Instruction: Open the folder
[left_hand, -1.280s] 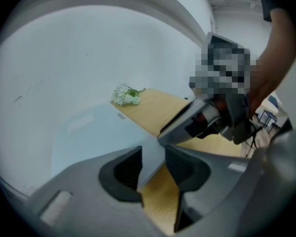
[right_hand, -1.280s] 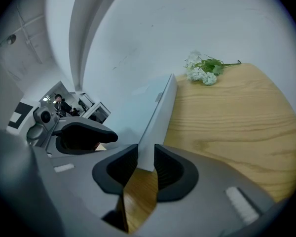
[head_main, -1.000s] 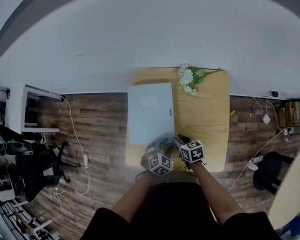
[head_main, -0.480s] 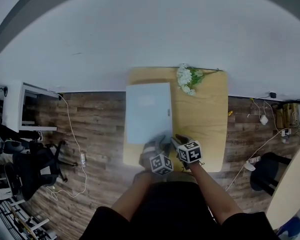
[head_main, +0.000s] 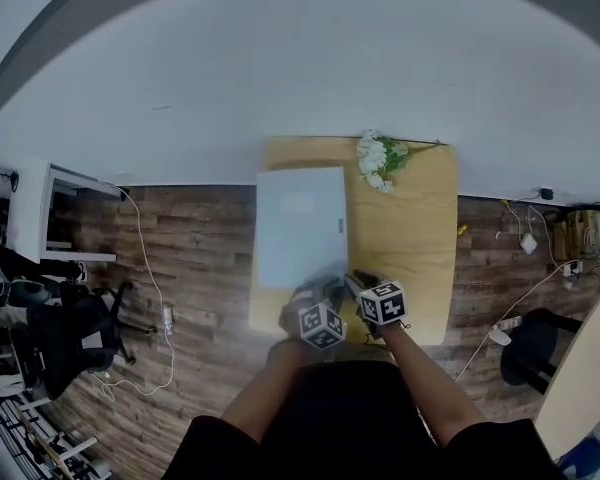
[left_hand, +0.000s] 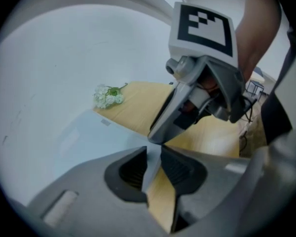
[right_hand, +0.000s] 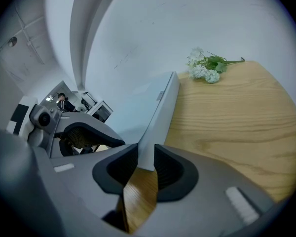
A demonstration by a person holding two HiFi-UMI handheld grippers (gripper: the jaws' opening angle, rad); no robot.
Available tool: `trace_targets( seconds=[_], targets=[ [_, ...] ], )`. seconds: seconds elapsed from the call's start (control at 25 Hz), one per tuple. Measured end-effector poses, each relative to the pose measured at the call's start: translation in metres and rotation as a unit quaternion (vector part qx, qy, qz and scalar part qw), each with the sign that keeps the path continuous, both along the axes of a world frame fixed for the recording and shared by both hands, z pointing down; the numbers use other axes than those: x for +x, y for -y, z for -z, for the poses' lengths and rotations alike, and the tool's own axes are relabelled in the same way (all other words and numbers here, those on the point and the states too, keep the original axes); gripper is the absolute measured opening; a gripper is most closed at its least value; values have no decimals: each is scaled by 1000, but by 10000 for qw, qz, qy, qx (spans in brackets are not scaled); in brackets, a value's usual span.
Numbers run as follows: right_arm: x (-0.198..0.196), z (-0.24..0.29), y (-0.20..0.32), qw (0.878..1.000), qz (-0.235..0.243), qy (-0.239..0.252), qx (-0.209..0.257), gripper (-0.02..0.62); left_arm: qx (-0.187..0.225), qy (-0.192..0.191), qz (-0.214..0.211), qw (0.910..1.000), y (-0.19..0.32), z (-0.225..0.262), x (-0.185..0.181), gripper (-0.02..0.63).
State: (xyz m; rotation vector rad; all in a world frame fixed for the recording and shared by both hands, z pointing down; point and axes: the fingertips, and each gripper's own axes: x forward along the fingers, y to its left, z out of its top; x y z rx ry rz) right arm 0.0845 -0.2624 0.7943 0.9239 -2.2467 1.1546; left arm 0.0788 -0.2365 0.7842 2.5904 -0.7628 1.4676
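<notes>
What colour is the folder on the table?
Pale blue-grey, the folder shows best in the head view.

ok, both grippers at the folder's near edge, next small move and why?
Probably raise the left gripper slightly: its jaws just closed on what looks like the thin cover of the folder, while the right gripper, also just closing, pins the thicker edge.

Operator: black short-sleeved top (head_main: pixel 330 418), forearms (head_main: pixel 425 383) bare; left gripper (left_hand: pixel 153 164) and right gripper (right_hand: pixel 145 164) have grey moulded shells (right_hand: pixel 212 181), black ribbed pads (left_hand: pixel 133 172), each carrying a cube (head_main: pixel 321 326) (white faces, black square markers).
</notes>
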Motion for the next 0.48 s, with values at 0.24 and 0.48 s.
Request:
trace_targets(
  seconds=[0.24, 0.48],
  targets=[
    [-3, 3, -1, 9999, -106, 2, 20, 87, 42, -118, 31, 9999, -1, 15, -2, 23],
    [-4, 5, -2, 9999, -102, -50, 1, 88, 78, -333, 263, 9991, 4, 36, -5, 6]
  ],
)
